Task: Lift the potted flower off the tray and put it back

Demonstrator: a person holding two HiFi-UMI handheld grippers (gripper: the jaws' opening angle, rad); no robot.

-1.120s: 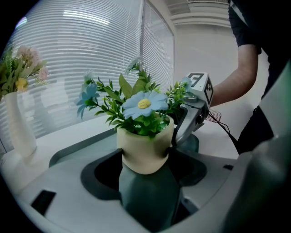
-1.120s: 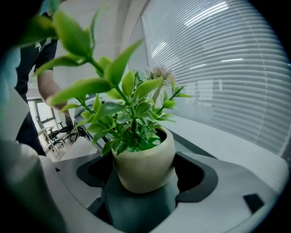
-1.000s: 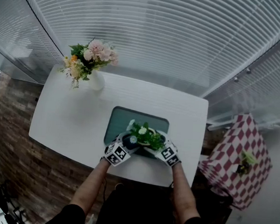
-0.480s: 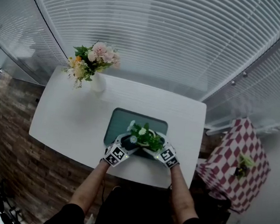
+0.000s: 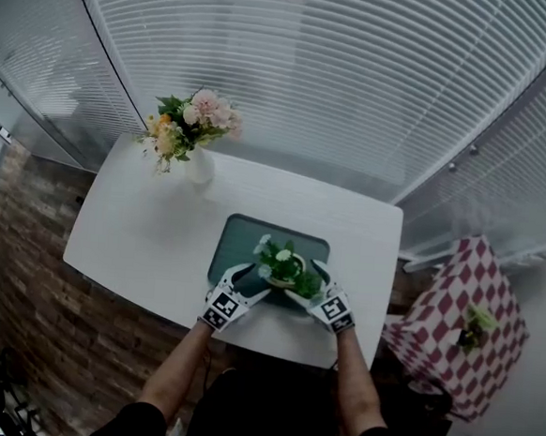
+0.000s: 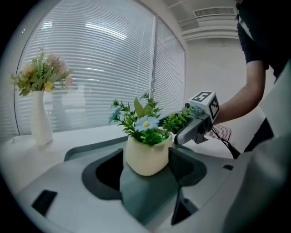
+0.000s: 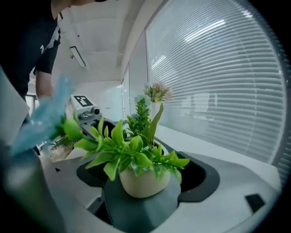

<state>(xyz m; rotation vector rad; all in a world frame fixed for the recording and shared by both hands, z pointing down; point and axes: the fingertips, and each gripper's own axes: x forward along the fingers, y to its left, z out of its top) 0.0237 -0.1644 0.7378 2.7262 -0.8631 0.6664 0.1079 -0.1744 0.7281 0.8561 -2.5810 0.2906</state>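
Pot-grasp step, jaws not yet closed; potted flower (image 5: pixel 284 268) stands at the near edge of the tray (image 5: pixel 244 231), apparently resting on it. Left gripper (image 6: pixel 146 161) jaws apart, pot between them, one pad close to the wall, a gap at the other; right gripper (image 7: pixel 144 177) likewise spread, pot centred, gaps both sides. Advice: close on the cream pot body below the foliage, never on leaves; lift straight and upright; set down inside the tray rim.
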